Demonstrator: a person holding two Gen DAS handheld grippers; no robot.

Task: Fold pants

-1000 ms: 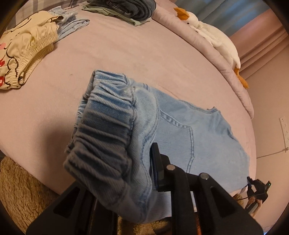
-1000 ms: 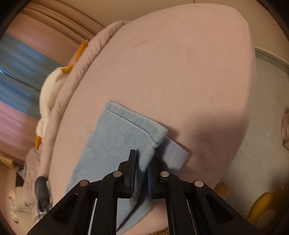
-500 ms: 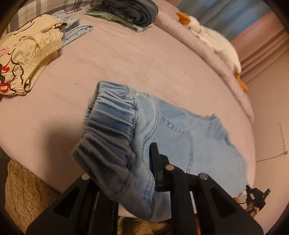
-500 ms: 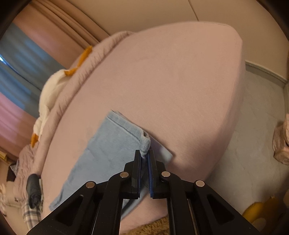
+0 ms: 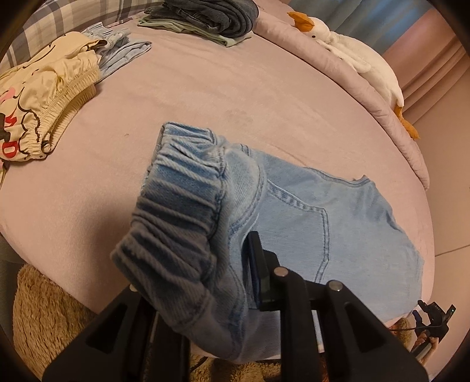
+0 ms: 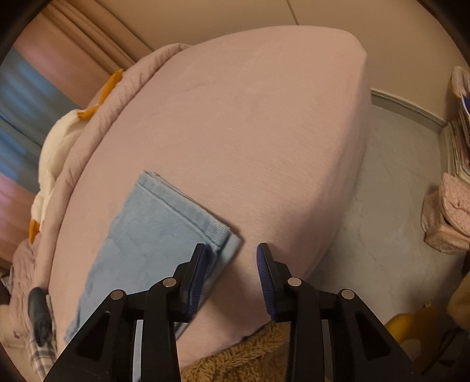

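Left wrist view: left gripper (image 5: 235, 264) clamped on the elastic waistband (image 5: 179, 205) of the light blue denim pants (image 5: 317, 223), waistband lifted and bunched over the near finger, only the far finger (image 5: 258, 270) clearly showing. Rest of the pants lying flat on the pink bed (image 5: 205, 94), near its front edge, back pocket stitching facing up. Further back on the bed: cream printed garment (image 5: 44, 100) at the left, pale blue folded piece (image 5: 123, 53) just beside it, stack of dark folded clothes (image 5: 205, 14) at the far side, white plush goose (image 5: 352, 55) along the rolled blanket edge. Shaggy tan rug (image 5: 44, 317) below the bed.

Right wrist view: right gripper (image 6: 232, 273) spread wide, holding nothing. Hem end (image 6: 188, 211) of the pants flat on the bed (image 6: 249, 117), two layers stacked, lower layer peeking out at the corner. Left finger (image 6: 199, 264) just over that corner, contact impossible to tell; right finger (image 6: 264, 267) above bare sheet.
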